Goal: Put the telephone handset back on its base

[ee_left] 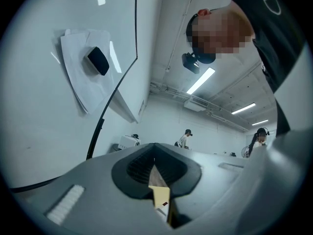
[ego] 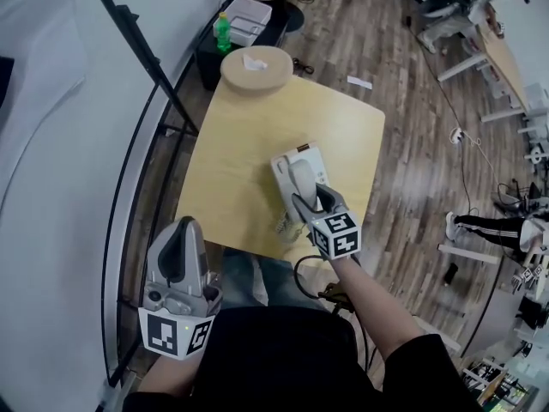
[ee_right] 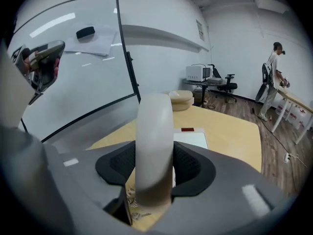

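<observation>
A whitish telephone handset is clamped between the pads of my right gripper, which is shut on it. In the right gripper view the handset stands upright between the jaws. It hangs over the white base, which lies on the light wooden table; whether it touches the base I cannot tell. Beyond the jaws the base shows with a small red mark. A coiled cord dangles near the table's front edge. My left gripper is held by the body at lower left, shut and empty, pointing upward.
A round wooden stool with a white paper stands at the table's far end. Behind it are a green bottle and a white bin. A whiteboard on a black stand runs along the left. People work at desks far right.
</observation>
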`<action>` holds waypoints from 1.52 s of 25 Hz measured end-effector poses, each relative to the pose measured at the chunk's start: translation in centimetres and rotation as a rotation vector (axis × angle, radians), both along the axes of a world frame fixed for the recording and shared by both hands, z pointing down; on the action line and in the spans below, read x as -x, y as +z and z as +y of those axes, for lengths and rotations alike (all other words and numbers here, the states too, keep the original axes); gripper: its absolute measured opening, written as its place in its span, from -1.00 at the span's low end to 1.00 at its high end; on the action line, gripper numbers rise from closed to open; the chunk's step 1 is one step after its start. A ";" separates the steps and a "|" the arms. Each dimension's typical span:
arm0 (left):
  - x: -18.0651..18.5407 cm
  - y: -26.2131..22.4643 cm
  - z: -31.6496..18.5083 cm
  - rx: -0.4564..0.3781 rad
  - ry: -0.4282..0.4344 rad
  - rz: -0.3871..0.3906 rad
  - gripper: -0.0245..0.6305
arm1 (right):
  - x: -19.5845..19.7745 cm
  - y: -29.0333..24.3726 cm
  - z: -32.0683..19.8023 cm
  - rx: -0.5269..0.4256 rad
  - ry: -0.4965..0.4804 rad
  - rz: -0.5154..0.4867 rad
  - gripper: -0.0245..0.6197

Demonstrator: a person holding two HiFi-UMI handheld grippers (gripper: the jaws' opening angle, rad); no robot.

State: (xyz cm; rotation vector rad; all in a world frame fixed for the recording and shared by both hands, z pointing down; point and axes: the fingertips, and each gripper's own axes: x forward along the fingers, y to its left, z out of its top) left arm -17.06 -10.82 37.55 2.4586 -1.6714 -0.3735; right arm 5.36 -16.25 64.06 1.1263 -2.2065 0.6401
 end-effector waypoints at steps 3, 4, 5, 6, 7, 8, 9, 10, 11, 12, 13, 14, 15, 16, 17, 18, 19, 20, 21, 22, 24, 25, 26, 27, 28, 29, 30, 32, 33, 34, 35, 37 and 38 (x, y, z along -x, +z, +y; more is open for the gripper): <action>0.5 0.8 0.0 0.012 0.002 -0.003 -0.93 | 0.2 2.9 -0.1 0.055 0.003 0.030 -0.23; 0.6 0.9 0.0 0.014 0.001 -0.005 -0.93 | 0.2 3.8 -0.1 0.075 0.003 0.041 -0.23; 0.7 1.0 0.1 0.017 0.001 -0.007 -0.93 | 0.2 4.6 -0.2 0.092 0.004 0.052 -0.23; 0.8 1.2 0.1 0.021 0.000 -0.008 -0.93 | 0.1 5.3 -0.3 0.107 0.005 0.064 -0.23; 0.9 1.3 0.1 0.025 -0.001 -0.009 -0.93 | 0.1 5.9 -0.4 0.119 0.005 0.076 -0.23; 1.0 1.4 0.1 0.029 -0.001 -0.011 -0.93 | 0.1 6.4 -0.5 0.129 0.005 0.087 -0.23; 1.0 1.5 0.2 0.031 -0.002 -0.012 -0.93 | 0.0 6.8 -0.5 0.137 0.007 0.096 -0.23; 1.1 1.6 0.2 0.033 -0.003 -0.013 -0.93 | 0.0 7.0 -0.6 0.142 0.008 0.102 -0.23; 1.2 1.6 0.3 0.036 -0.004 -0.013 -0.93 | 0.1 7.2 -0.7 0.144 0.010 0.105 -0.23; 1.2 1.7 0.3 0.040 -0.004 -0.014 -0.93 | 0.2 7.3 -0.8 0.144 0.011 0.106 -0.23; 1.4 1.9 0.3 0.043 -0.004 -0.014 -0.93 | 0.3 7.3 -0.9 0.143 0.012 0.107 -0.23; 1.5 2.0 0.3 0.046 -0.002 -0.014 -0.93 | 0.5 7.4 -1.0 0.142 0.015 0.107 -0.23; 1.6 2.1 0.2 0.047 -0.001 -0.014 -0.93 | 0.7 7.5 -1.2 0.141 0.020 0.106 -0.23; 1.6 2.2 0.1 0.048 0.000 -0.014 -0.93 | 0.9 7.6 -1.4 0.142 0.024 0.104 -0.23; 1.7 2.2 0.1 0.049 0.000 -0.014 -0.93 | 1.1 7.6 -1.5 0.142 0.026 0.102 -0.23; 1.8 2.2 0.1 0.050 0.000 -0.014 -0.93 | 1.3 7.7 -1.6 0.143 0.026 0.103 -0.23; 1.8 2.3 0.1 0.051 0.000 -0.015 -0.93 | 1.5 7.8 -1.8 0.143 0.027 0.105 -0.23; 1.8 2.3 0.0 0.052 0.000 -0.015 -0.93 | 1.6 7.9 -2.0 0.143 0.029 0.108 -0.23; 1.8 2.4 0.0 0.053 0.001 -0.014 -0.93 | 1.7 8.0 -2.2 0.144 0.033 0.110 -0.23; 1.8 2.4 -0.1 0.053 0.001 -0.014 -0.93 | 1.8 8.0 -2.3 0.144 0.036 0.110 -0.23; 1.8 2.3 -0.1 0.053 0.003 -0.014 -0.93 | 2.0 8.1 -2.4 0.144 0.036 0.111 -0.23; 1.8 2.3 -0.1 0.053 0.004 -0.014 -0.93 | 2.1 8.1 -2.4 0.142 0.037 0.112 -0.23; 1.7 2.3 -0.1 0.053 0.004 -0.013 -0.93 | 2.0 8.0 -2.4 0.139 0.038 0.114 -0.23; 1.6 2.3 -0.1 0.054 0.005 -0.012 -0.93 | 2.0 8.0 -2.4 0.134 0.040 0.117 -0.23; 1.5 2.3 0.0 0.055 0.006 -0.012 -0.93 | 2.0 8.1 -2.4 0.127 0.041 0.118 -0.23; 1.5 2.3 -0.1 0.056 0.006 -0.012 -0.93 | 2.0 8.1 -2.4 0.119 0.043 0.119 -0.22; 1.6 2.4 -0.1 0.058 0.006 -0.012 -0.93 | 2.1 8.1 -2.5 0.109 0.048 0.120 -0.22; 1.8 2.5 -0.3 0.062 0.008 -0.012 -0.93 | 2.4 8.0 -2.7 0.091 0.078 0.117 -0.22; 1.9 2.6 -0.4 0.064 0.009 -0.012 -0.93 | 2.4 7.9 -2.8 0.083 0.102 0.111 -0.22; 1.9 2.6 -0.4 0.065 0.010 -0.013 -0.93 | 2.4 7.8 -2.9 0.074 0.123 0.108 -0.23; 2.0 2.7 -0.5 0.066 0.010 -0.014 -0.93 | 2.5 7.9 -2.9 0.067 0.135 0.109 -0.23; 2.0 2.9 -0.5 0.070 0.010 -0.010 -0.93 | 2.7 8.2 -2.9 0.052 0.141 0.122 -0.22; 2.0 3.0 -0.6 0.072 0.010 -0.009 -0.93 | 2.8 8.3 -2.9 0.043 0.145 0.130 -0.22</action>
